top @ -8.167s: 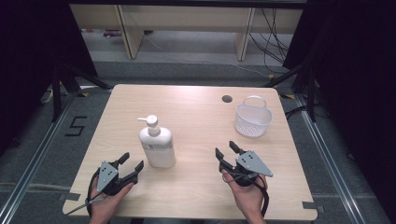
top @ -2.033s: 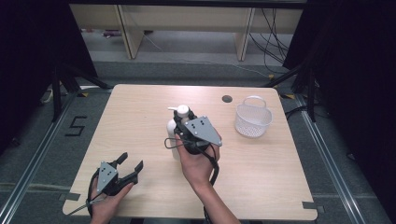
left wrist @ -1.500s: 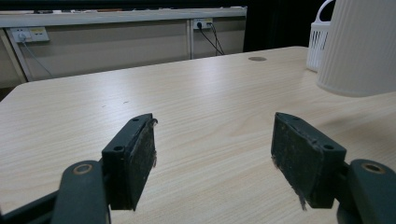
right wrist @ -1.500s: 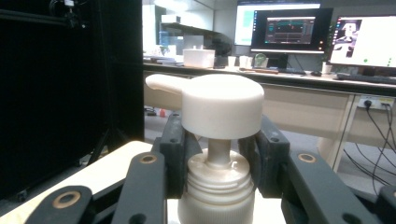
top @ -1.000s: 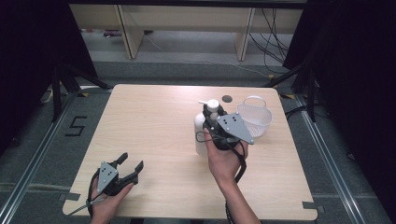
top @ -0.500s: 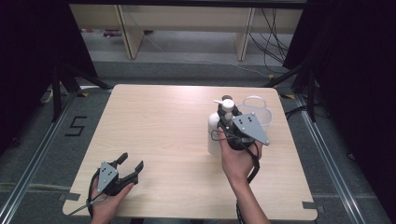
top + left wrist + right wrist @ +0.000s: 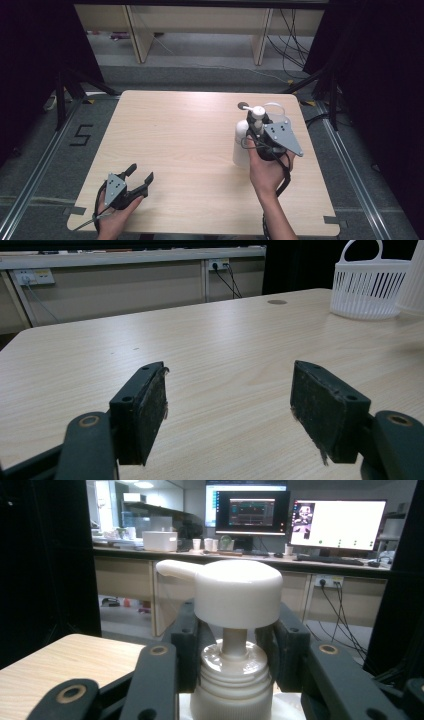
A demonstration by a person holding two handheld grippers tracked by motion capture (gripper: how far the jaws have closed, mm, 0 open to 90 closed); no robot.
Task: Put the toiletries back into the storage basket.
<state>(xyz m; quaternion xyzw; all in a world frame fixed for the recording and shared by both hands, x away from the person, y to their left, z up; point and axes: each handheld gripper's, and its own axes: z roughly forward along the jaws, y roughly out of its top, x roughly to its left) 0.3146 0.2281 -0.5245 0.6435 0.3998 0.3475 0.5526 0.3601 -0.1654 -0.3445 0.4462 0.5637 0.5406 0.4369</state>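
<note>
A white pump bottle point(image 7: 242, 143) hangs upright above the right part of the wooden table point(image 7: 175, 145), close in front of a white slotted basket point(image 7: 274, 111). My right gripper point(image 7: 257, 131) is shut on the bottle's neck, just under the pump head point(image 7: 235, 592); the black jaws press the ribbed collar point(image 7: 232, 677) from both sides. My left gripper point(image 7: 139, 176) rests near the table's front left corner, open, with nothing between its pads point(image 7: 150, 407). In the left gripper view the basket point(image 7: 369, 287) stands far right on the table top.
A small dark hole point(image 7: 243, 105) marks the table near the back edge, left of the basket. Shelving legs point(image 7: 135, 35) and cables lie on the floor beyond the table. Black frames flank both sides. Bare wood spans the left and middle.
My right gripper has carried the pump bottle from the table's middle front to the right and back, up beside the basket. The left gripper has stayed still and open.
</note>
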